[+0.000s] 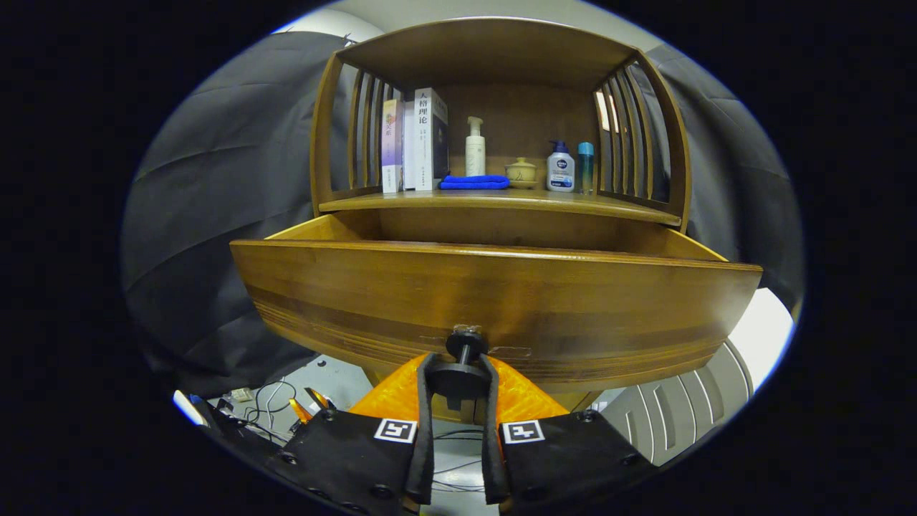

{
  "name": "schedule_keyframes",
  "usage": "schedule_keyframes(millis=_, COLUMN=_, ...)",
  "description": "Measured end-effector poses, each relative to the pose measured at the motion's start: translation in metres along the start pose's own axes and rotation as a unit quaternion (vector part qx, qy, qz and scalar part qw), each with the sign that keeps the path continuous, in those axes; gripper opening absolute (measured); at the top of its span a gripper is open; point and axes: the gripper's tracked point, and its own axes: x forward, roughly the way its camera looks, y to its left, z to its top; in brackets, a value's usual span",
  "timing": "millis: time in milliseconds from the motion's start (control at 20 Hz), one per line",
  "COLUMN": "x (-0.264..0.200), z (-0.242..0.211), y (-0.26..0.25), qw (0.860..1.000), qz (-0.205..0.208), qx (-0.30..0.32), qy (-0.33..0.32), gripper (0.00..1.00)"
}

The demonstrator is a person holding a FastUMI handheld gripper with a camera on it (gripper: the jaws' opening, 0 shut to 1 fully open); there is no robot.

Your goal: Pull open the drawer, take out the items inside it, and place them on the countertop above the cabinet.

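Note:
A wooden cabinet has its drawer [494,301] pulled out toward me; the drawer front fills the space just ahead of the fingers. My gripper [458,376] is shut on the drawer's dark round knob [462,373], one finger pressing each side of it. The drawer's inside is hidden behind its front panel, so I cannot see what it holds. Above it runs the countertop [573,203], carrying books [419,140], a white pump bottle [475,147], a folded blue cloth [474,183], a small lidded pot [521,172], a white-and-blue pump bottle [560,166] and a slim blue bottle [586,166].
Slatted wooden side rails [630,136] and a top board enclose the countertop shelf. Black cloth hangs on both sides of the cabinet. Cables [269,408] lie on the floor below left, and a grey ribbed object [673,416] sits below right.

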Motion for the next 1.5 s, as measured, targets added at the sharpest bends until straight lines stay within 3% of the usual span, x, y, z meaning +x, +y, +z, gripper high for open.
schedule_keyframes(millis=250, x=-0.004, z=-0.001, y=0.003, qw=1.0, qz=0.006, qx=0.002, qy=0.003, gripper=0.29)
schedule_keyframes(millis=350, x=-0.006, z=-0.002, y=0.005, qw=1.0, qz=0.018, qx=0.025, qy=0.007, gripper=0.35)
schedule_keyframes(millis=450, x=-0.012, z=0.007, y=0.002, qw=0.999, qz=0.022, qx=0.04, qy=-0.005, gripper=0.48)
schedule_keyframes(millis=650, x=-0.033, z=0.049, y=-0.004, qw=0.996, qz=0.025, qx=0.033, qy=-0.078, gripper=0.89)
schedule_keyframes(millis=850, x=-0.05, z=0.077, y=-0.001, qw=0.992, qz=0.035, qx=0.011, qy=-0.124, gripper=0.96)
schedule_keyframes(millis=1050, x=-0.056, z=0.103, y=0.002, qw=0.989, qz=0.041, qx=0.011, qy=-0.143, gripper=0.97)
schedule_keyframes(millis=1500, x=-0.018, z=0.149, y=-0.01, qw=0.996, qz=0.051, qx=0.041, qy=-0.066, gripper=0.97)
